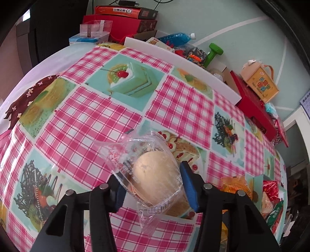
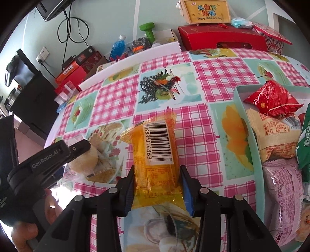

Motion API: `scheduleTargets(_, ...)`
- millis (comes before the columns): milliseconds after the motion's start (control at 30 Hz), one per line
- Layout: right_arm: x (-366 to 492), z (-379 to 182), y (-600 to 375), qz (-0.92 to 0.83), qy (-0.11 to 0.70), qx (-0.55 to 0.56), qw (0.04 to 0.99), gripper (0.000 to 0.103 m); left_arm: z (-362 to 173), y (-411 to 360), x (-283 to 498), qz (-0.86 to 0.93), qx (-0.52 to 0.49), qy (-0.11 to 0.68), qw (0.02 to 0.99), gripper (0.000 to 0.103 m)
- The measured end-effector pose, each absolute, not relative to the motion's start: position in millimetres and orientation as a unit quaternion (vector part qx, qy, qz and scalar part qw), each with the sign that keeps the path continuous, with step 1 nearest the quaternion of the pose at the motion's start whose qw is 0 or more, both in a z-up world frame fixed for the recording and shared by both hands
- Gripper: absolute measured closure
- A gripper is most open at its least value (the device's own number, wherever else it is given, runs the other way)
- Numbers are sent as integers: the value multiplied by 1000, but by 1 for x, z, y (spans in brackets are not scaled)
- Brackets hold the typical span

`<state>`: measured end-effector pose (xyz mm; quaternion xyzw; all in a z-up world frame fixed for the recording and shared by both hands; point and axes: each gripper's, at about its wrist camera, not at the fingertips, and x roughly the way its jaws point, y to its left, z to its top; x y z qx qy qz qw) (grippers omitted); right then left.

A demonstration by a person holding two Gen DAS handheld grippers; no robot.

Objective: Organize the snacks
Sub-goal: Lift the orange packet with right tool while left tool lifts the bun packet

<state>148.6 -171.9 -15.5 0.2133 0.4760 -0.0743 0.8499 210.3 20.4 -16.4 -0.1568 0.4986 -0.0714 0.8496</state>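
My left gripper is shut on a round pale bun in a clear wrapper, just above the checked tablecloth. My right gripper is shut on an orange snack packet with a barcode label, held over the cloth. The left gripper and its bun also show in the right wrist view, to the left of the orange packet. A pale green tray at the right holds a red packet, a beige packet, a pink packet and a green one.
Behind the table's white far edge lie red boxes, a yellow gift box, a green dumbbell, a blue bottle and cables. A brown flowered cloth hangs at the table's left.
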Motion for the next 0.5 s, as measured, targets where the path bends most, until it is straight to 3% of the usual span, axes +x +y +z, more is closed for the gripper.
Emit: scheduleTargets(500,116,35,-211,-117,401,243,876,59,31,-12,191,-165,-171,448,862,53)
